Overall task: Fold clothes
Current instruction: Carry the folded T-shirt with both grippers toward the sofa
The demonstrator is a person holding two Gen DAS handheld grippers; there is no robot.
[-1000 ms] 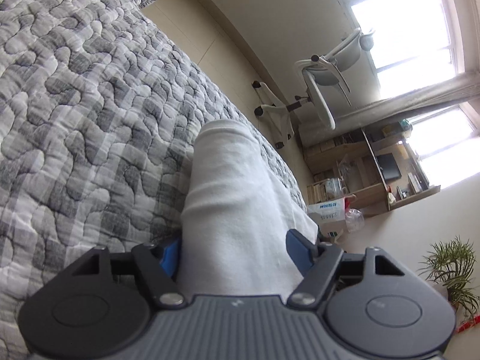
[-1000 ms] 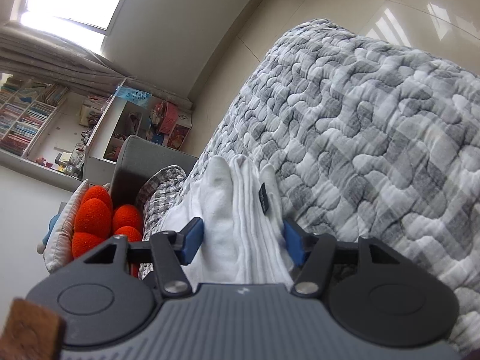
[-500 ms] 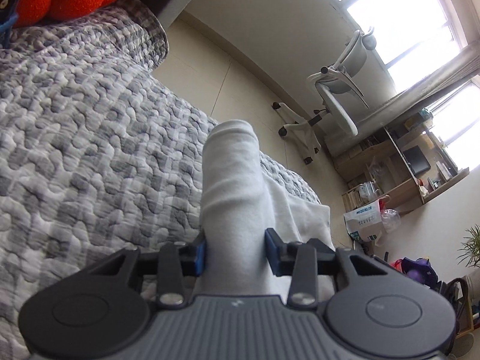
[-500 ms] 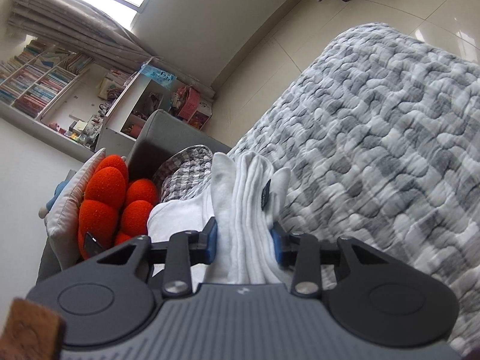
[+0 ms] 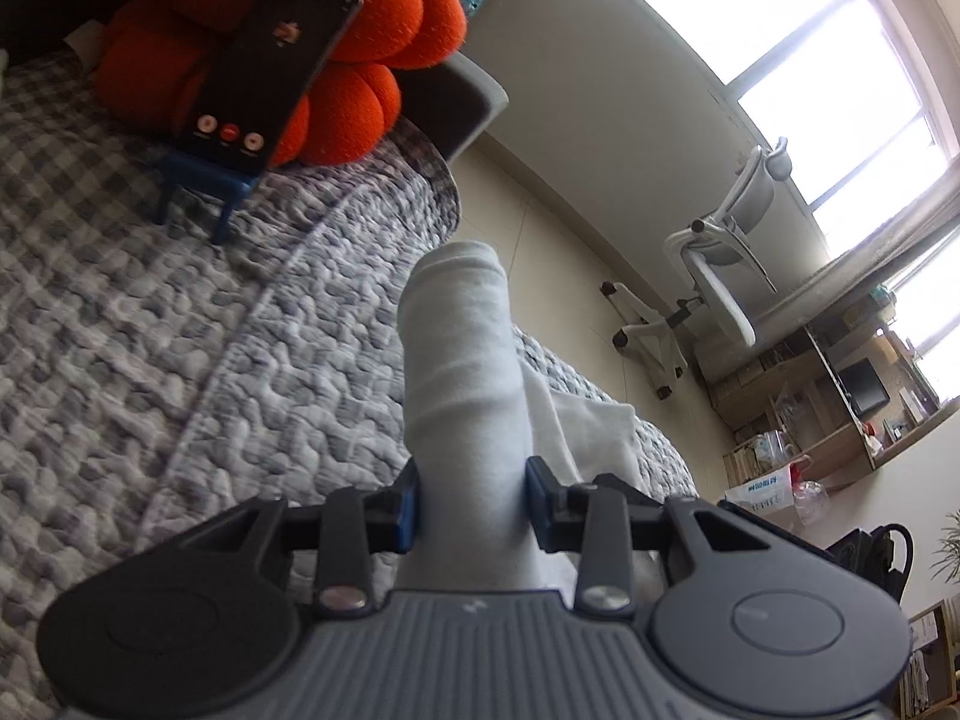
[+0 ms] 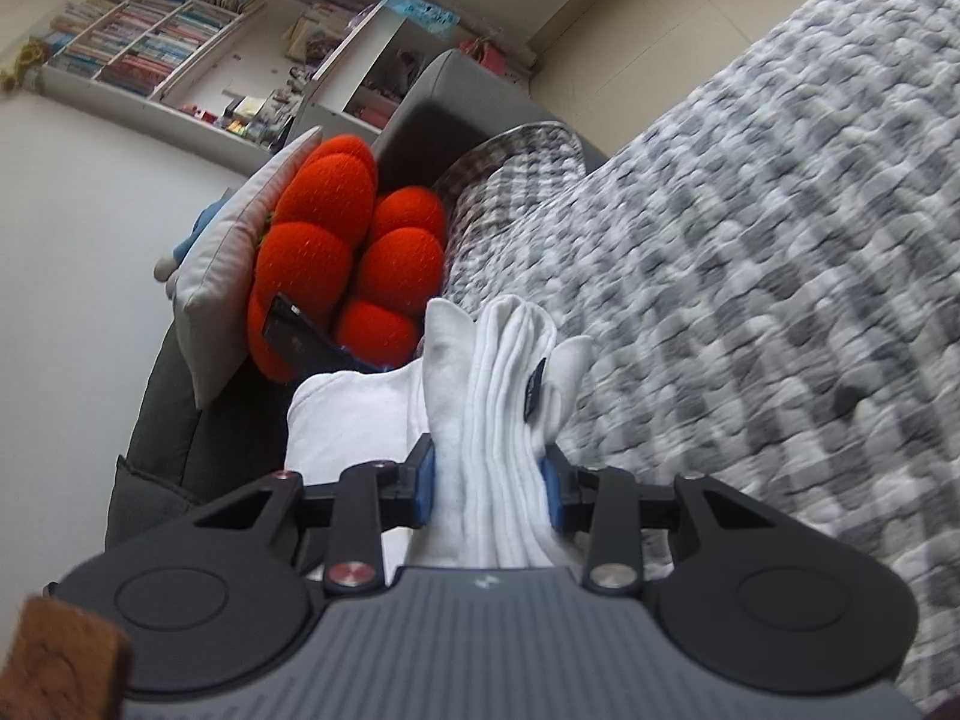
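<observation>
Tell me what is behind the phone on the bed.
Behind the phone, an orange cushion is propped against a grey headboard. The phone stands on a small blue stand. It hides the cushion's middle, so what lies there cannot be seen.

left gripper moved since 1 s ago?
Yes. The left gripper, jaws closing on the white garment, has swung toward the head of the bed: the orange cushion and phone, unseen before, now show.

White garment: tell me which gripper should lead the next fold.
Neither is clearly better. The left gripper, still closing, pinches the white garment at a smooth rolled edge; the right gripper clamps bunched pleats. Probably move both together.
</observation>
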